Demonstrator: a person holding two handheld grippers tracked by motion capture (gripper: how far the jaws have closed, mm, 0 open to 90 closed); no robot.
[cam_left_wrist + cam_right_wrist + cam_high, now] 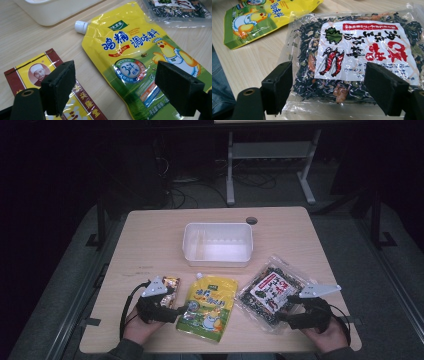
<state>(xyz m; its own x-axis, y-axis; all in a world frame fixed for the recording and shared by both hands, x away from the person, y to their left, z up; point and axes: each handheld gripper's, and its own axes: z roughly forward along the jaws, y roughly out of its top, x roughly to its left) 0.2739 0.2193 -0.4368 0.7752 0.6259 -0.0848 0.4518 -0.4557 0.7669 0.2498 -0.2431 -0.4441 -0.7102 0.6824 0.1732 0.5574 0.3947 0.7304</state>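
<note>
Two grippers are parked at the near edge of the wooden table (150, 227), one held in each hand. The left gripper (113, 87) is seen with its jaws spread wide, nothing pinched between them. Under and past that gap a yellow spout pouch (132, 57) is laid flat, white cap (81, 26) pointed toward the far side. The left jaw is hung over a small red and yellow packet (32, 72) that is laid just beside the pouch, apart from it by a thin strip of table.

Same deal on the other side: the right gripper (328, 87) is held with jaws wide apart, and a clear bag of dried seaweed (352, 57) with a shrimp label is framed between them. Whether the jaws are actually touching the bag can't be told, but nothing is clamped.

From the high view, the pouch (207, 306) is found in the middle near the front, the seaweed bag (270, 292) to its right, the small packet (171, 282) to its left by the left gripper (181, 309). A white plastic bin (217, 255) is set further back, centered, well apart from the right gripper (285, 307).
</note>
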